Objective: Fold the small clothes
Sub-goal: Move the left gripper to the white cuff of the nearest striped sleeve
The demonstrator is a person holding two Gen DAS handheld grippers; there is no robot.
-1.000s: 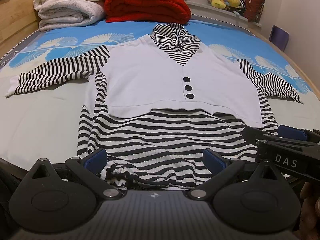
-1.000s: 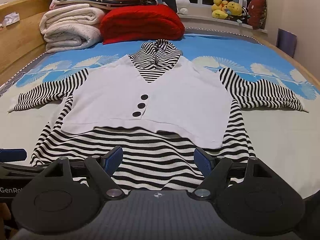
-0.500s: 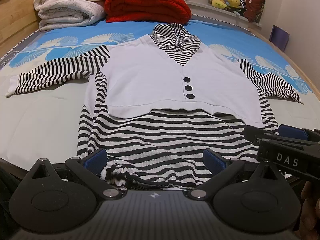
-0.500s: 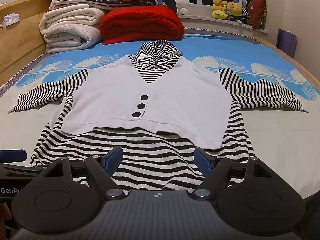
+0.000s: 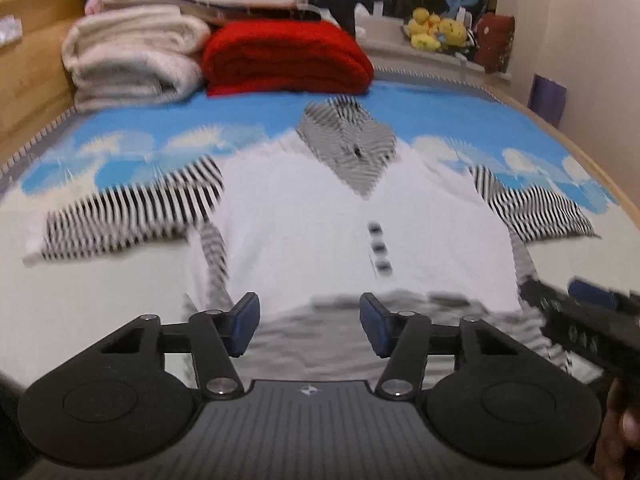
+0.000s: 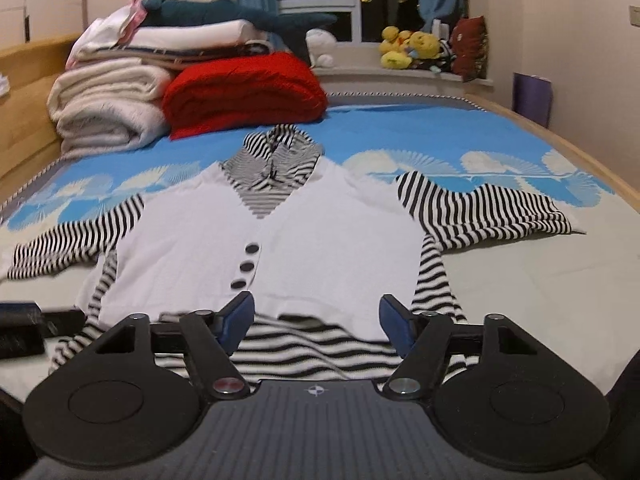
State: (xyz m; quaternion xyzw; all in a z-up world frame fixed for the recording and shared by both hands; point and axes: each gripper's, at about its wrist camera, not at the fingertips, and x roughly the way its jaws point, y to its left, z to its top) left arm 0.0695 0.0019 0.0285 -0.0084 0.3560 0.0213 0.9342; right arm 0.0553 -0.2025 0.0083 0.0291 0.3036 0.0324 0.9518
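Against the view of a second earlier, both the left gripper [image 5: 308, 326] and right gripper [image 6: 316, 322] are seen part-closed and closing, nothing yet clamped, with the striped garment [image 6: 304, 248] hem lying between and ahead of the jaws, so the first fold is judged imminent.

striped top [image 6: 280, 240] flat on bed (sleeves spread)

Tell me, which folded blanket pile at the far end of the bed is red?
The red blanket, right of the cream blankets; only it is bright red.
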